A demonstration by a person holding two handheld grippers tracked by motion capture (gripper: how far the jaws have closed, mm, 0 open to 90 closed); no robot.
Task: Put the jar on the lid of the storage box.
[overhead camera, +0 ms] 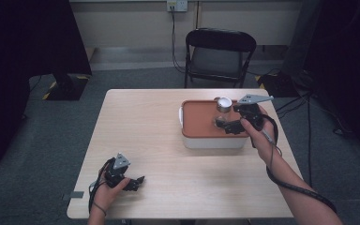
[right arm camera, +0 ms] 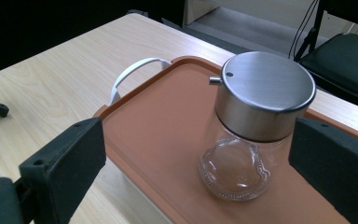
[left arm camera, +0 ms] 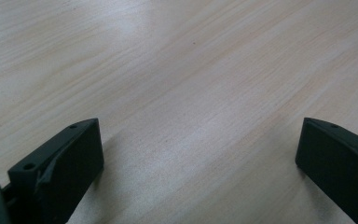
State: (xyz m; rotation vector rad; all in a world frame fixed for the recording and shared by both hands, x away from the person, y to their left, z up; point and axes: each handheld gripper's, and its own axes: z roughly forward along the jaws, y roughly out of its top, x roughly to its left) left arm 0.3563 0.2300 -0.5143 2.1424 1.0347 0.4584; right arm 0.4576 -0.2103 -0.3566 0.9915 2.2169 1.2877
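Currently approaching: right gripper [right arm camera: 196, 154] spread wide around glass jar [right arm camera: 249, 126], upright on orange lid [right arm camera: 163, 126], centre-right of frame. Not yet pinched. Next: close on jar body. Left gripper [left arm camera: 198, 154] spread, idle over table [left arm camera: 177, 70].

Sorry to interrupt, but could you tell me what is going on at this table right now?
A person holds a gripper in each hand at a wooden table. The right gripper is open around a glass jar with a metal lid; its jaws sit either side, not touching. The jar stands upright on the orange lid of a white box. The left gripper rests open near the table's front corner, holding nothing.
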